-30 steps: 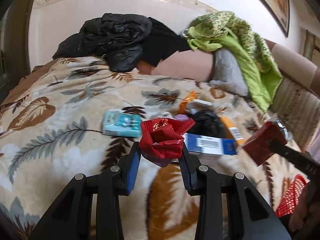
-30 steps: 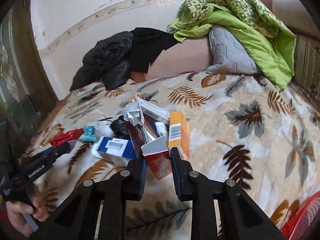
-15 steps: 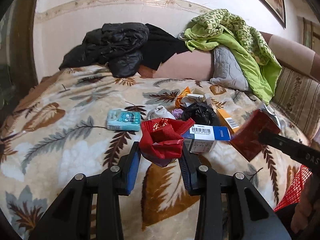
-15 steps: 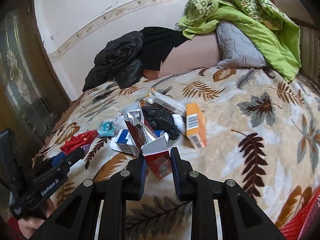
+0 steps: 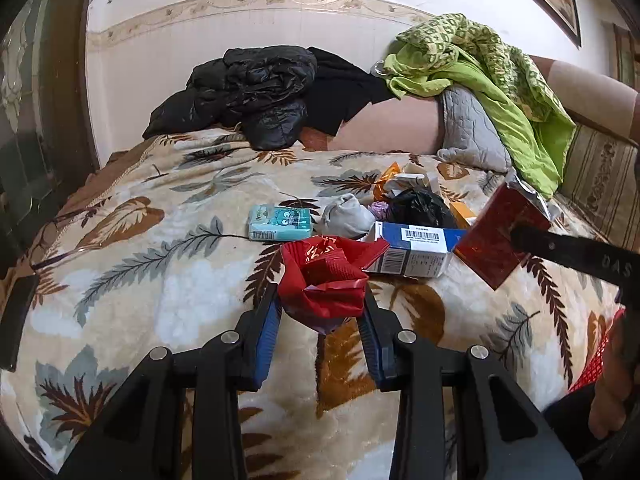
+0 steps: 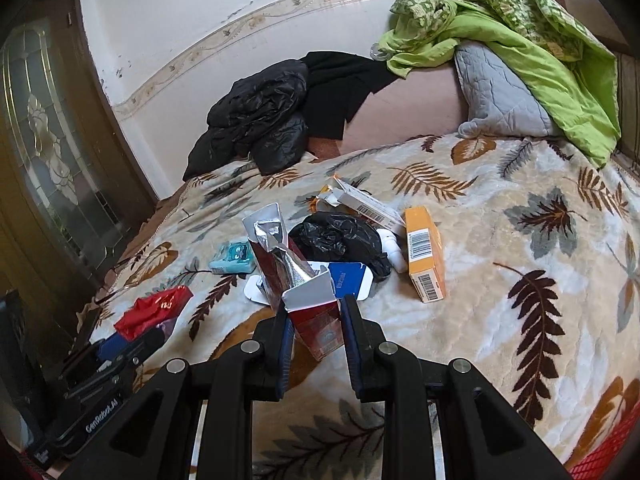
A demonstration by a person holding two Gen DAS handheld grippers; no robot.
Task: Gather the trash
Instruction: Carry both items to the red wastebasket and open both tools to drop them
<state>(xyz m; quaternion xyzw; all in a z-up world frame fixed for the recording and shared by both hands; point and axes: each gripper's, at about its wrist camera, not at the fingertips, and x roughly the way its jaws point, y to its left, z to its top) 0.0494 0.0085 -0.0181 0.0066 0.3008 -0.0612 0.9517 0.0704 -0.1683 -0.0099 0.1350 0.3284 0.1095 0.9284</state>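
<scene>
Over leaf-print blanket (image 5: 168, 280), left claw (image 5: 320, 312) gripping red wrapper (image 5: 324, 276), right claw (image 6: 316, 324) clamping red carton (image 6: 316, 320), scattered boxes ahead

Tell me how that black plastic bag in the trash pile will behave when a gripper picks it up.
The black plastic bag lies crumpled and shapeless, so it will probably be floppy and sag from the pinch. It looks thin and glossy, likely light and a bit slippery. It drapes against the blue and white box, which might get nudged.
</scene>
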